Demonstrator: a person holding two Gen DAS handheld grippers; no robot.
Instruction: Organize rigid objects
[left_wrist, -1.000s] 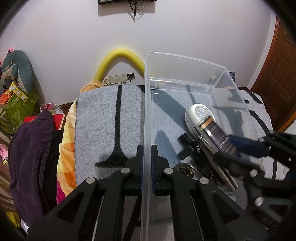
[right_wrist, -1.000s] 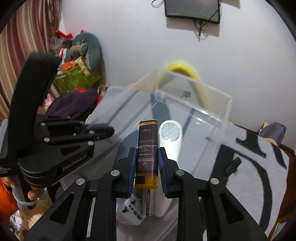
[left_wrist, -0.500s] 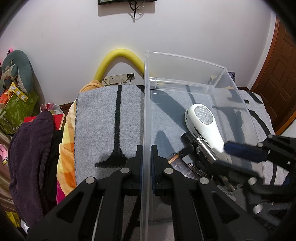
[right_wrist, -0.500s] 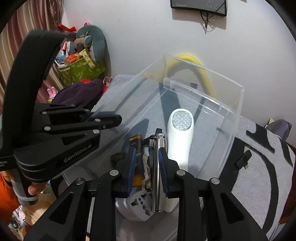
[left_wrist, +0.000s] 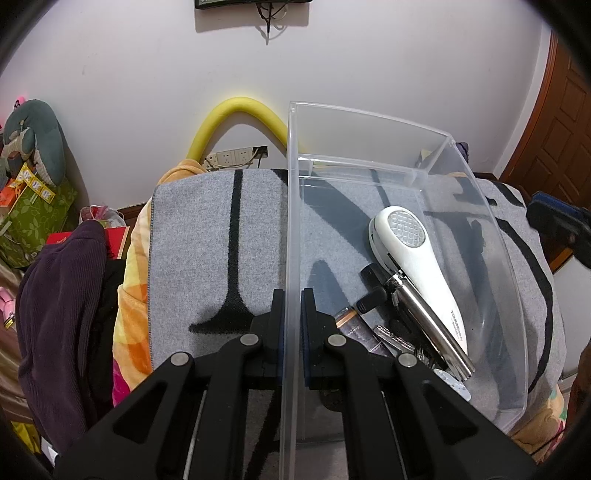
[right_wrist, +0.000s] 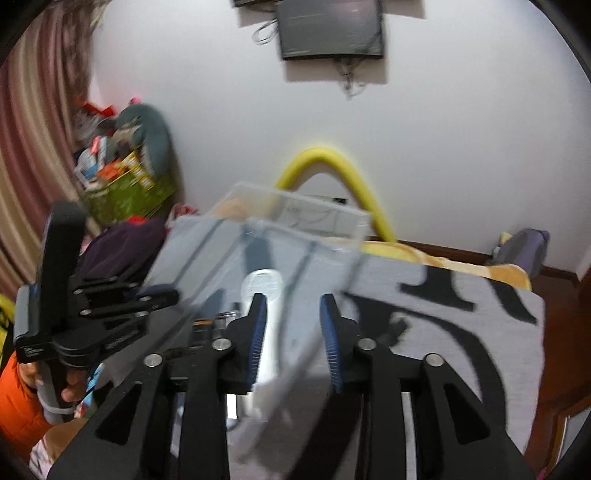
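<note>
While the left gripper (left_wrist: 291, 325) sits clamped on the near wall of the clear bin (left_wrist: 491, 236), pads together on the plastic, the right gripper (right_wrist: 293, 332) hangs above the bin's right side with fingers apart and nothing between them. Just right of the left gripper, inside the bin, lies the dark bottle (left_wrist: 356, 326), long axis running away and slightly left, orange end farther. Next right, a chrome tube (left_wrist: 428, 321) and the white handheld device (left_wrist: 417, 258) lie roughly parallel, heads pointing away toward the far wall. From the right gripper these lie below and slightly left; that view is blurred. Right gripper is judged free for the next pick; a small dark item (right_wrist: 397, 326) on the grey blanket (left_wrist: 207, 236) lies ahead of it, outside the bin.
</note>
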